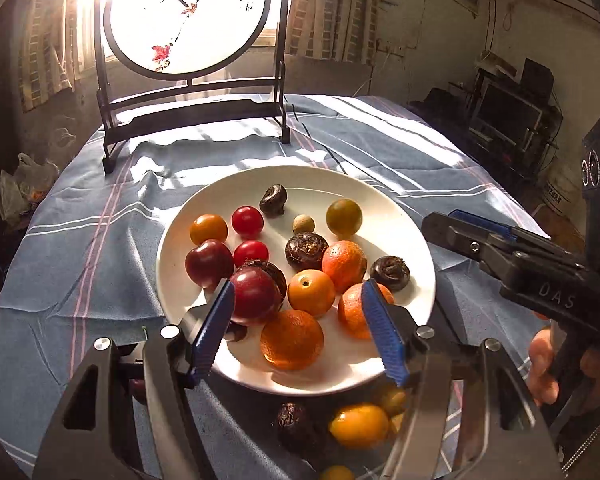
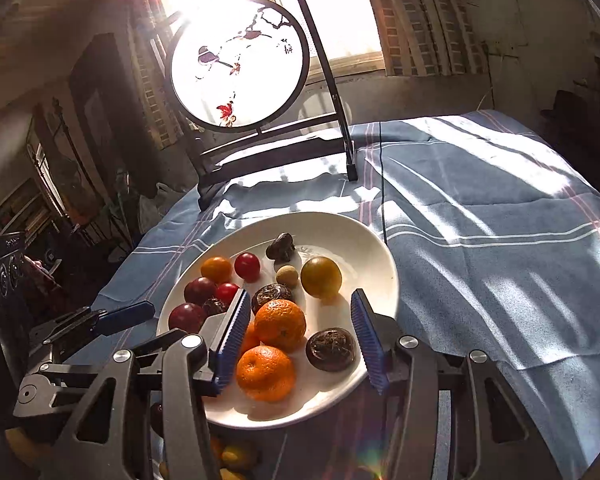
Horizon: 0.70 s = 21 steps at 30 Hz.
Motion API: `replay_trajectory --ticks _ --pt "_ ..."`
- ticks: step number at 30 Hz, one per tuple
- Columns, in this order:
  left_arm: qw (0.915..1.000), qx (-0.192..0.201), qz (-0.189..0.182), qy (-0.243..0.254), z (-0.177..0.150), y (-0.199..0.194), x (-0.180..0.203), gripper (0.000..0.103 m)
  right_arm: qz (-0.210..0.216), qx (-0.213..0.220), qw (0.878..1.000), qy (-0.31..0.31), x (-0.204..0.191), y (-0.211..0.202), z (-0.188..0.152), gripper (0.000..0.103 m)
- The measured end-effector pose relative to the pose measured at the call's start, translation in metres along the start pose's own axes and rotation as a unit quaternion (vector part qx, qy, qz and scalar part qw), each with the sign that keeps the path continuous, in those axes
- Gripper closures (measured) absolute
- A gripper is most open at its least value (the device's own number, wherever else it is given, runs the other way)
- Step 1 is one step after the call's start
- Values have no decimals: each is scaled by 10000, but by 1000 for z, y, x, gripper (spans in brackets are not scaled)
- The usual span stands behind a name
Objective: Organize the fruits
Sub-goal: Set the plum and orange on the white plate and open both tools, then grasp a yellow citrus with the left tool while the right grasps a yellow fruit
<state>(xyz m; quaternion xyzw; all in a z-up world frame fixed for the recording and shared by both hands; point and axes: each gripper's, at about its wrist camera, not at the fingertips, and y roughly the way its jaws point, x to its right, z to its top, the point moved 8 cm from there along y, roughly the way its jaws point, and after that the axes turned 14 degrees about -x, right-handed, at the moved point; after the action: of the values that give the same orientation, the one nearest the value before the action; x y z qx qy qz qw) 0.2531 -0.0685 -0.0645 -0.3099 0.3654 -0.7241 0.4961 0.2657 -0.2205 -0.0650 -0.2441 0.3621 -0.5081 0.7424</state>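
Both my grippers hang over the near rim of the white plate (image 1: 416, 240), angled down at it.

My left gripper (image 1: 296, 332) has its blue pads apart with nothing pressed between them. Seen through the gap, on the plate beyond the tips: a dark red plum (image 1: 255, 295) just inside the left pad, an orange (image 1: 292, 339) lowest in the gap, a smaller orange fruit (image 1: 311, 293) above it, and another orange (image 1: 352, 312) partly hidden by the right pad. None of these touches a pad as far as I can tell.

My right gripper (image 2: 300, 340) also stands open and empty. Between its pads, lying on the plate, are two oranges, one (image 2: 265, 373) nearer and one (image 2: 280, 325) behind it, plus a dark brown wrinkled fruit (image 2: 331, 349) close to the right pad.

The plate also holds, farther back, two small red tomatoes (image 1: 247, 221), a yellow-orange tomato (image 1: 209, 229), a second plum (image 1: 209, 263), a greenish-yellow round fruit (image 1: 344, 217), a small tan ball (image 1: 303, 224) and more dark wrinkled fruits (image 1: 306, 251).

Off the plate, on the blue striped cloth (image 1: 80, 240) beneath my left gripper: a yellow fruit (image 1: 359, 426) and a dark wrinkled one (image 1: 296, 420), touching or nearly so.

A round painted screen on a dark stand (image 1: 188, 16) sits upright at the far end of the table.
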Motion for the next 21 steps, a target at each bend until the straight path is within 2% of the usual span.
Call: replay_trajectory --ticks 2,8,12,15,16,17,19,21 --pt "9999 11 -76 93 -17 -12 5 38 67 20 10000 5 -2 -13 -17 51" --pt "9977 -153 -5 655 -87 -35 26 37 176 95 9998 26 -3 -41 -78 50" --pt "9959 -403 68 804 -126 -29 29 37 187 87 9997 110 2 -46 -104 50" --pt "9962 -511 100 693 -136 -19 26 37 157 56 9998 97 1 -46 -113 50" --pt "9965 -539 58 644 -137 -15 25 41 156 46 9998 100 0 -45 -115 50" --pt "9966 -547 48 622 -136 -11 24 52 176 34 9998 99 -1 -45 -116 50" --pt "9963 -626 66 590 -134 -3 23 61 190 17 9998 53 -5 -46 -119 50" --pt "9963 -654 44 556 -131 4 23 62 151 -2 9999 -37 -9 -46 -121 50"
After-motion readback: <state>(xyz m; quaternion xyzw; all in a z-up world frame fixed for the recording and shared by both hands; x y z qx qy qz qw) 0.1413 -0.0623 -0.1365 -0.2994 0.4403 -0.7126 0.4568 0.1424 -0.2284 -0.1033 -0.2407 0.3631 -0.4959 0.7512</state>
